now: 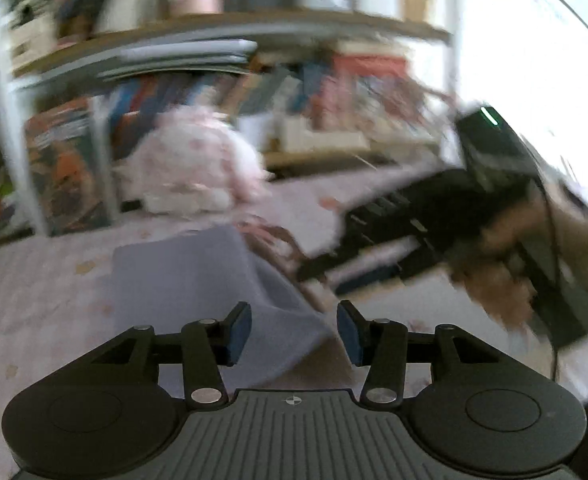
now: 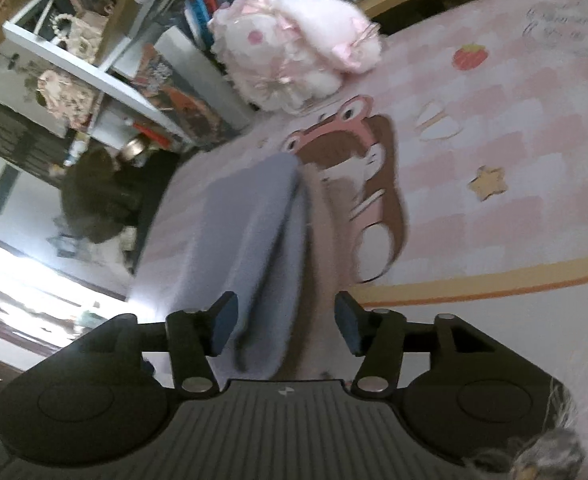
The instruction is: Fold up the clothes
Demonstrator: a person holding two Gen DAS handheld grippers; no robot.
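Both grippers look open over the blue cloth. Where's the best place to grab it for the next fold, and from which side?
Probably the near raised edge of the blue cloth, where a doubled layer lifts off the pink printed cover as a ridge. The right gripper already straddles it, so come straight forward and low, one finger each side. The left gripper could take the near corner likewise.

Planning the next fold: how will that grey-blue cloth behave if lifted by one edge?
The grey-blue cloth will probably flop and drape, since it already lies in soft folded layers. It looks light. On the printed pink bedsheet it may drag rather than slide cleanly.
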